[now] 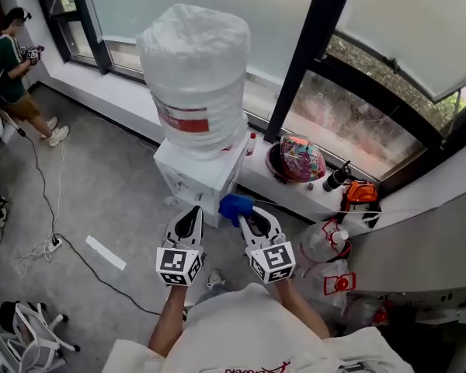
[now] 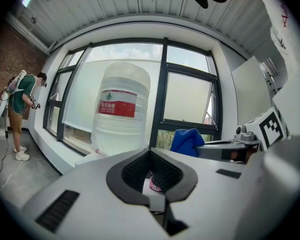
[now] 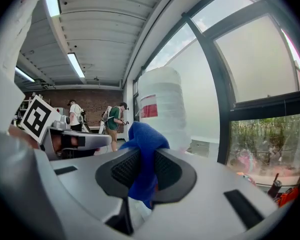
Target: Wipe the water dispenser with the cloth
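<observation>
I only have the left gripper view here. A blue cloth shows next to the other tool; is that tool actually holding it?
Observer: Yes. In the right gripper view the right tool is shut on the blue cloth, which bunches up past its jaws.
Operator: Is it on the dispenser?
Observer: The head view puts the cloth at the front corner of the white water dispenser, below the bottle; touching or not, I cannot tell.
</observation>
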Motion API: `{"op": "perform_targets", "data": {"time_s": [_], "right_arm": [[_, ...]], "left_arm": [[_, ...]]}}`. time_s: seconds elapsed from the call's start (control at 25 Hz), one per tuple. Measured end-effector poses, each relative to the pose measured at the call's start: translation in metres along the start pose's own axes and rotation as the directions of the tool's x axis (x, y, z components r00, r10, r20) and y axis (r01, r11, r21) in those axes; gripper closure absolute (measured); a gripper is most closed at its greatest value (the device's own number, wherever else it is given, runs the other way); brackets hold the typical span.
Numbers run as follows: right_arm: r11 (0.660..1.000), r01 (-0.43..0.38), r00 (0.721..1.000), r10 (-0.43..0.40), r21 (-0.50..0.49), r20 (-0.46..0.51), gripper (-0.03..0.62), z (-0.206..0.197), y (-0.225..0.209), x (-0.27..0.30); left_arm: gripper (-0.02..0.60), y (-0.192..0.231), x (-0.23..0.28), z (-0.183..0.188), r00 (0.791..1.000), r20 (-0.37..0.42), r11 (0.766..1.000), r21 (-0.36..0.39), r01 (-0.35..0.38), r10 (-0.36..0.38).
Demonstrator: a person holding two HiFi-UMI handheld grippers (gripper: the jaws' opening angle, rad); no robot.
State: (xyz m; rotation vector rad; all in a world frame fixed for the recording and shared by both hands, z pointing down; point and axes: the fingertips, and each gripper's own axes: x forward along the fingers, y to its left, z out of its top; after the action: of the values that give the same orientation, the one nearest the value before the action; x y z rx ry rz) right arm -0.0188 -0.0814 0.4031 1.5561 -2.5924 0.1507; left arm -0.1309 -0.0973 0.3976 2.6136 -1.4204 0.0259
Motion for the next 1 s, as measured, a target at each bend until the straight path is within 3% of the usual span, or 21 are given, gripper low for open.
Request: {"op": "perform_targets", "data": {"time_s": [0.68, 1.0], "right_arm": [[0.997, -0.069, 0.997, 0.070, 0.035, -0.020, 0.516, 0.001, -0.046, 0.037], [0.994, -0.095, 0.992, 0.099, 0.061, -0.077, 0.515, -0.029, -0.055, 0.041]], "left_arm": [[0.571, 0.010, 0.045, -0.005, 0.995, -0.038, 0.996, -0.010, -0.093, 0.092], [0.571, 0.008, 0.050, -0.030, 0.989, -0.083, 0.992, -0.030, -0.123, 0.120]]}}
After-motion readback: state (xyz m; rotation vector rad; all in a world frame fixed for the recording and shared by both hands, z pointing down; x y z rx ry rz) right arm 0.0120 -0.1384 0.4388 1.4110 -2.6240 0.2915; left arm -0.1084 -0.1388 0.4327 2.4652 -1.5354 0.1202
